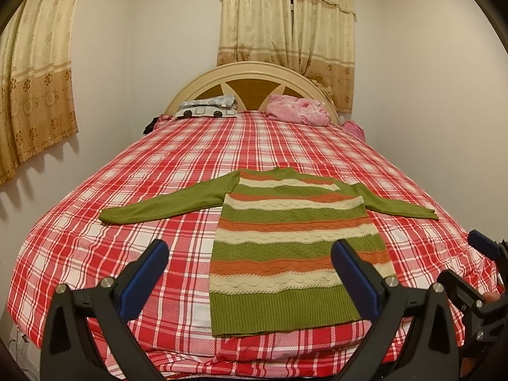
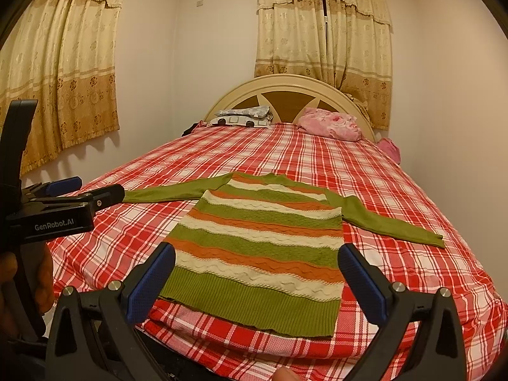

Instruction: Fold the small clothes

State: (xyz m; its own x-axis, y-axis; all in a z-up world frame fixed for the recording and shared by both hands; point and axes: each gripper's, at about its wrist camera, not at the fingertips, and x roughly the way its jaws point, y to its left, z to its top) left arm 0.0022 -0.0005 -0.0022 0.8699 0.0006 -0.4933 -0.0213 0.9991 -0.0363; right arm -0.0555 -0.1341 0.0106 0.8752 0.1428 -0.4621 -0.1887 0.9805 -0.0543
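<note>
A small knit sweater (image 1: pixel 285 238) with green, orange and cream stripes lies flat and face up on the bed, its hem toward me and both green sleeves spread out sideways. My left gripper (image 1: pixel 250 254) hovers open above the bed's near edge, over the sweater's lower left part, holding nothing. The right wrist view shows the same sweater (image 2: pixel 263 247) with my right gripper (image 2: pixel 257 260) open just short of its hem, fingers to either side of the body. At the left of that view is the left gripper (image 2: pixel 85 190), seen from the side.
The bed (image 1: pixel 158 165) has a red and white plaid sheet. Pillows, one patterned (image 1: pixel 208 108) and one pink (image 1: pixel 298 109), lie by the rounded headboard (image 1: pixel 250 76). Curtains hang on the left and back walls. A person's hand (image 2: pixel 19 276) holds the left gripper's handle.
</note>
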